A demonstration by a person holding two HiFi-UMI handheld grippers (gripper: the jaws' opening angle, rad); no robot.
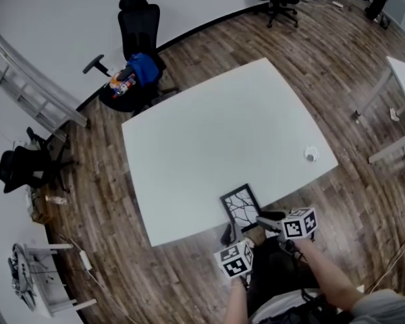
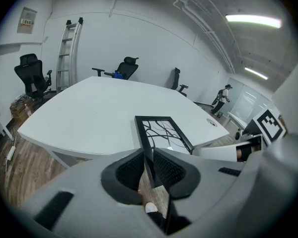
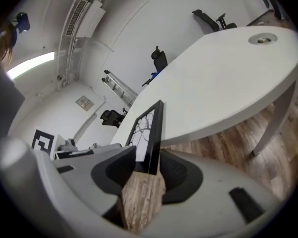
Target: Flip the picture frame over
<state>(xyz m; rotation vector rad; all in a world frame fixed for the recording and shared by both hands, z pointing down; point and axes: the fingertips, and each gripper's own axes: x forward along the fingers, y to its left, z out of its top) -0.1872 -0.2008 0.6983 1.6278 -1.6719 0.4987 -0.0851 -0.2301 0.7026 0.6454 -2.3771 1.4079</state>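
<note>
The picture frame (image 1: 239,206) lies face up at the near edge of the white table (image 1: 189,147) with its branch-pattern print showing, so the flip is not yet done. The left gripper (image 2: 149,156) is pinched narrow on the frame's near left rail (likely the hold meant to lift and turn it). The right gripper (image 3: 149,155) stands wide. The frame's near right corner sits between its pads unpressed, probably so it can steady the frame as it turns.

Head view overhead; gripper views close on shared picture frame (image 1: 240,206)
</note>
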